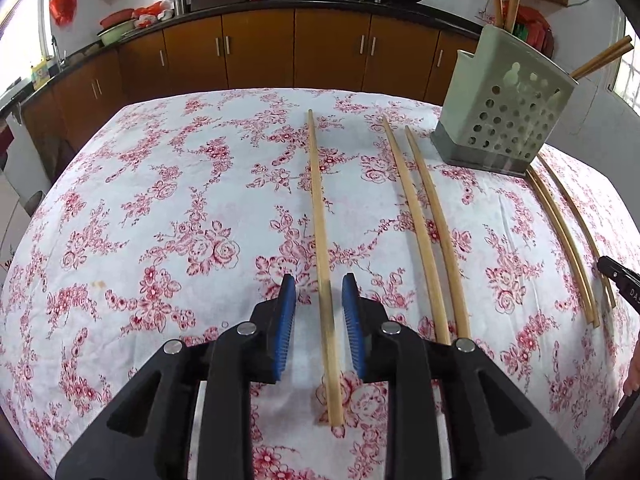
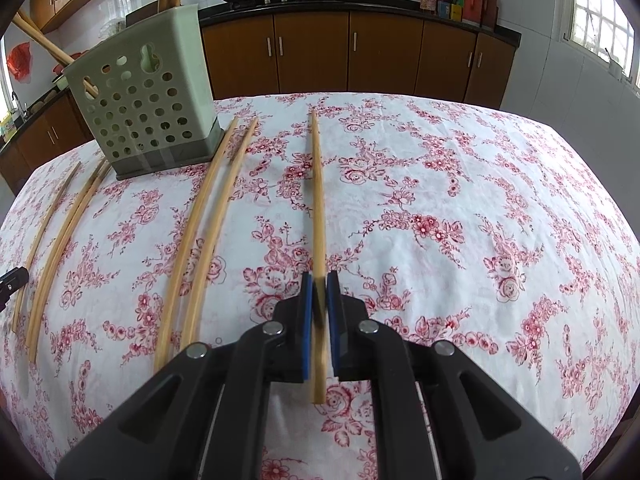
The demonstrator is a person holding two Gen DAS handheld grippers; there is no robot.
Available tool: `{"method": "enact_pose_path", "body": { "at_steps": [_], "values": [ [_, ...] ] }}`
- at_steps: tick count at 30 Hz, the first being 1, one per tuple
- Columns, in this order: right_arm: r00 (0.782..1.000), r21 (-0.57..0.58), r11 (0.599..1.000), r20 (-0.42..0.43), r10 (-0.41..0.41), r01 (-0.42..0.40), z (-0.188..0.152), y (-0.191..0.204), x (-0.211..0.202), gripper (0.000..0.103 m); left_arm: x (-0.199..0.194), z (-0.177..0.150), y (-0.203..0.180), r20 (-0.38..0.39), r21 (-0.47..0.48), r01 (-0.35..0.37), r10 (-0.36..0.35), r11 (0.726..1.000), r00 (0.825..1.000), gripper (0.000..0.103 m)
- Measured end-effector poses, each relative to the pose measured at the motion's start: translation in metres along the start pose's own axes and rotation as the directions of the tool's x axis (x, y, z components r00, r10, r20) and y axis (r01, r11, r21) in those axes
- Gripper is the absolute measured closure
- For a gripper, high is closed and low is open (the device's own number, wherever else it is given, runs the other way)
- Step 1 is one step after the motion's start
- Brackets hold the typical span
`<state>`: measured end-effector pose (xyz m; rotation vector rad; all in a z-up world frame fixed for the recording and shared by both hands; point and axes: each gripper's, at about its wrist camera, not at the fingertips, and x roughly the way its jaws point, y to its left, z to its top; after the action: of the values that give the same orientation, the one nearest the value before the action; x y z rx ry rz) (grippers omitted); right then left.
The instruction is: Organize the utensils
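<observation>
The surface (image 1: pixel 160 200) under a white cloth with red flowers fills both views, with brown cabinets (image 2: pixel 360 52) behind it. A pale green holder (image 1: pixel 508 112) with round holes stands on a grey base toward the far side of the surface, and a few chopsticks rise out of its top.

Loose chopsticks lie on the cloth, all running away from the cameras. In the left wrist view a pair (image 1: pixel 432 232) lies just right of the left tool, its far ends near the holder's base, and another pair (image 1: pixel 568 240) lies further right, starting at the holder's front corner.

The left tool (image 1: pixel 319 284) has its blue pads apart, and a single chopstick (image 1: pixel 322 240) lies on the cloth in the gap; the pads seem clear of it on both sides, though the near part is blurred.

The right tool (image 2: pixel 319 280) is clamped on another chopstick (image 2: pixel 318 200), its blue pads pressed against both sides of the stick near its close end. The stick's far tip points toward the cabinets and its near end pokes out below the pads
</observation>
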<state>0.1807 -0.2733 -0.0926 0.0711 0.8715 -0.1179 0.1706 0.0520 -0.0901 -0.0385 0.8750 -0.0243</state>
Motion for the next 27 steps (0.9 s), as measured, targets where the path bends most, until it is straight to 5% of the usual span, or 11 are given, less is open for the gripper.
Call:
{"method": "enact_pose_path", "body": {
  "at_steps": [2,8,27],
  "values": [
    [1.0,-0.003,1.0,0.0,0.001,-0.001,-0.001,0.001,-0.001,0.095,0.0,-0.001,0.001,-0.002,-0.011,-0.009,0.009,1.0,1.0,0.096],
    [1.0,0.01,1.0,0.015,0.012,-0.012,-0.001,-0.004,-0.01,0.095,-0.006,0.002,0.001,-0.002,-0.005,0.004,-0.004,1.0,1.0,0.096],
    [0.967,0.048,0.998,0.252,0.034,-0.048,0.037,-0.022,-0.086,0.095,-0.082,0.052,0.016,0.217,-0.069,0.087,-0.07,0.994,0.974,0.096]
  ]
}}
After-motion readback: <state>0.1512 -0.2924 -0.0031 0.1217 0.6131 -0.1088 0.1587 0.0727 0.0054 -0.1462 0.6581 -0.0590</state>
